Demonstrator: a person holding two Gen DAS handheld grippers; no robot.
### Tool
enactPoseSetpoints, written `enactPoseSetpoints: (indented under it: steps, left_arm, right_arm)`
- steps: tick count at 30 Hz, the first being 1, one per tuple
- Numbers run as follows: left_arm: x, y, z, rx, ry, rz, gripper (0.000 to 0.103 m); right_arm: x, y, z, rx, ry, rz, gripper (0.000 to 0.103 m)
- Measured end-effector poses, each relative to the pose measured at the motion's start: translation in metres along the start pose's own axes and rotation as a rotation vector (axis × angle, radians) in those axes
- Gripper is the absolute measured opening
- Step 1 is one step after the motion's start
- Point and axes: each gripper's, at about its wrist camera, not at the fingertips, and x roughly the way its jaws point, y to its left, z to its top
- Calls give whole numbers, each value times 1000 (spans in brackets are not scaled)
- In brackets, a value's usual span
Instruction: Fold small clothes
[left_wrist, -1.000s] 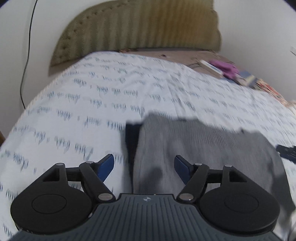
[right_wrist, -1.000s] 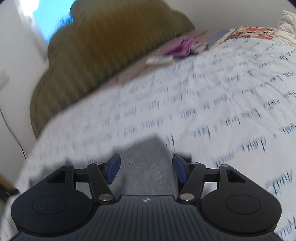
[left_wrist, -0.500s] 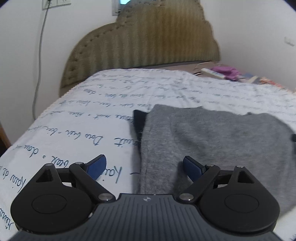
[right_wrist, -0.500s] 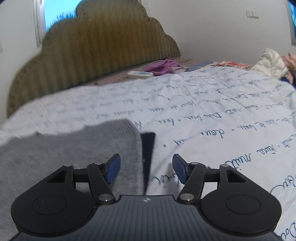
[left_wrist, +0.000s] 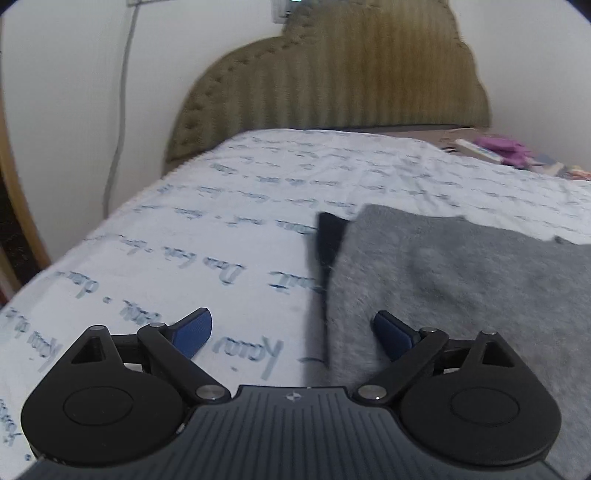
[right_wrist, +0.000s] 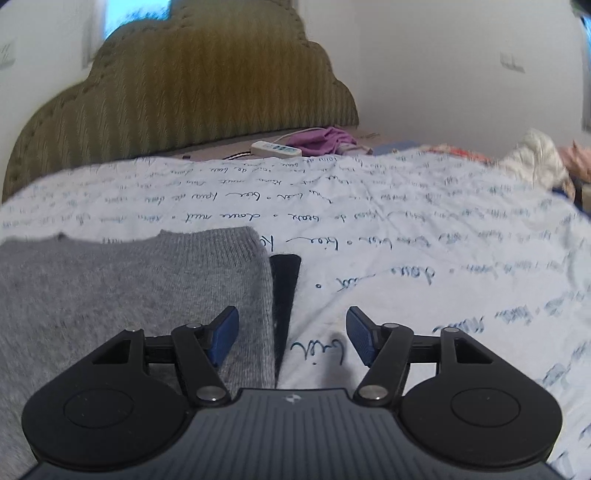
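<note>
1. White bedsheet (left_wrist: 229, 229) with blue handwriting carries a flat grey knitted garment (left_wrist: 461, 280), dark cloth (right_wrist: 283, 291) under its edges.
2. Left gripper (left_wrist: 293, 330): jaws wide, just opening, straddling the garment's edge, gripping nothing.
3. Right gripper (right_wrist: 291, 334): jaws apart, opening slightly, over the other edge, holding nothing.

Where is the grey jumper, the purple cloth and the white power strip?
grey jumper (right_wrist: 129, 288): right wrist view, middle of its knit.
purple cloth (right_wrist: 321, 140): right wrist view, centre of the bundle.
white power strip (right_wrist: 275, 148): right wrist view, its top face.
</note>
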Motion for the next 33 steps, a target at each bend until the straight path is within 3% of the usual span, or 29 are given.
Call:
enactPoseSetpoints:
  steps: [6,9,12,15,17,19,22,26,29,31,33]
  left_arm:
    - [12,-6,10,-3,38,116,94]
    - [13,-9,12,15,31,255,95]
    - [24,0,12,-4,75,382,84]
    - [29,23,13,-116,103,347,84]
    - [29,27,15,-121,108,346,83]
    - [28,26,15,-111,91,351,67]
    - [23,30,17,-102,93,296,60]
    - [15,48,13,-111,104,254,65]
    - [12,50,10,-53,97,230,73]
    - [2,52,10,-36,76,216,83]
    - [-10,57,11,-50,65,161,86]
  right_arm:
    - [-7,8,3,-145,-12,-33,65]
    - [-7,8,3,-164,-7,-29,65]
    - [-6,8,1,-157,0,-26,65]
    - [-6,7,1,-157,-1,-19,65]
    - [-5,8,0,-160,-2,-18,65]
    - [-4,7,0,-159,1,-17,65]
    - [-5,5,0,-174,-2,-22,65]
    - [-5,-2,3,-207,8,-65,65]
    - [-2,-1,3,-200,51,-81,65]
    - [-16,7,4,-203,7,-110,65]
    - [-39,19,8,-201,-61,-88,65]
